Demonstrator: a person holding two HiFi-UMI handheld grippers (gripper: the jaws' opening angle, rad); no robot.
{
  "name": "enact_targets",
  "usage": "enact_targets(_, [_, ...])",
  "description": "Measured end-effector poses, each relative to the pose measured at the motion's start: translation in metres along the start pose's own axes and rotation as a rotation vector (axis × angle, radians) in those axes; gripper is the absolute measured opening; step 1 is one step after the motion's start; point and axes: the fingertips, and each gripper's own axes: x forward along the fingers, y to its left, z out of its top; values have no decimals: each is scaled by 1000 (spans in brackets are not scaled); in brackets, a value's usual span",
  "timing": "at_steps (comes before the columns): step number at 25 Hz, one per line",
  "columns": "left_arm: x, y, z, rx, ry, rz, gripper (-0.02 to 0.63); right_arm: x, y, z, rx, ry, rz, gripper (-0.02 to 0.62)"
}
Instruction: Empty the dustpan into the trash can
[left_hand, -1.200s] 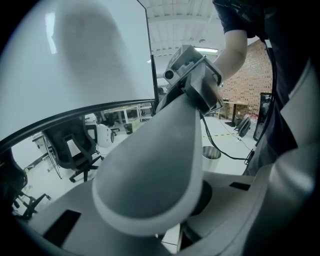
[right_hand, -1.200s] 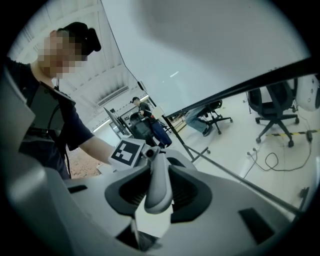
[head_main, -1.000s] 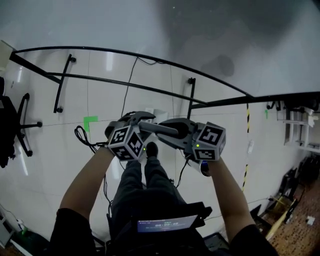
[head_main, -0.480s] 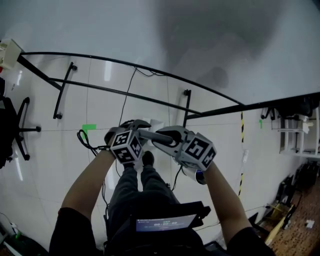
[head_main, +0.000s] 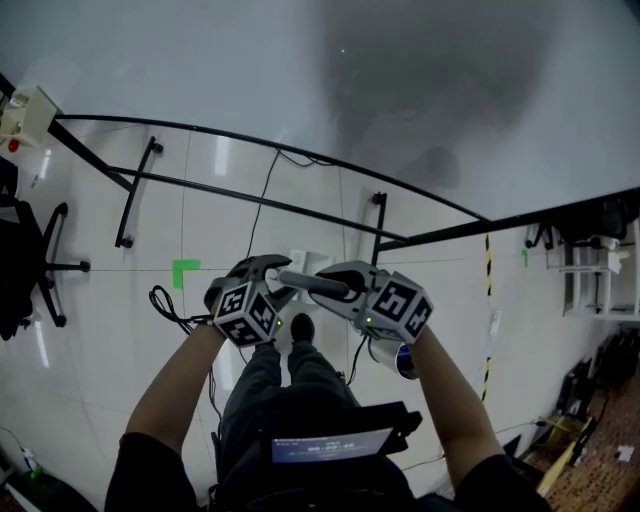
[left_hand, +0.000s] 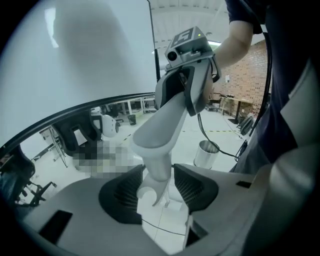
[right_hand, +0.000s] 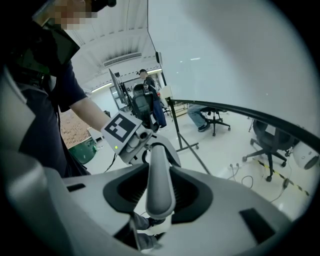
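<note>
A long grey dustpan handle (head_main: 312, 283) runs level between my two grippers, above the person's legs; the pan itself is not in view. My right gripper (head_main: 338, 284) is shut on the handle (right_hand: 160, 185), whose shaft fills the gap between its pads. My left gripper (head_main: 272, 274) has just been opening. The handle's hooked end (left_hand: 159, 172) still lies between its spread jaws, and the pads stand off it. A shiny metal trash can (left_hand: 206, 153) stands on the floor, below my right forearm in the head view (head_main: 396, 358).
A black tube frame (head_main: 250, 185) crosses the white tiled floor ahead, with cables (head_main: 165, 305) and a green tape mark (head_main: 184, 270) near it. An office chair (head_main: 35, 265) is at the left, and shelving (head_main: 590, 280) at the right.
My left gripper's jaws have spread apart around the handle's end and it has shifted a little. The right gripper has rolled slightly and still grips the handle.
</note>
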Motion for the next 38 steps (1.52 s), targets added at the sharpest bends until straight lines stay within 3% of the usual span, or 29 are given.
enact_targets(11, [-50,18,-7,-105,-69,111,199,4,-9,4,-12,44,-26,152])
enact_targets(17, [-76,16,26,-45,-169,143,199,10,-8,7,-29,67,-40,153])
enact_targets(23, [-80,4,39,31,-179,119,199,7,-11,6,-53,96,-67,158])
enact_targets(31, [-82,5,41,31,-185,125,199,-8,-8,9,-82,94,-92,247])
enact_targets(38, [-89,10,44,4,-199,151,199,-29,0,28,-146,59,-116,268])
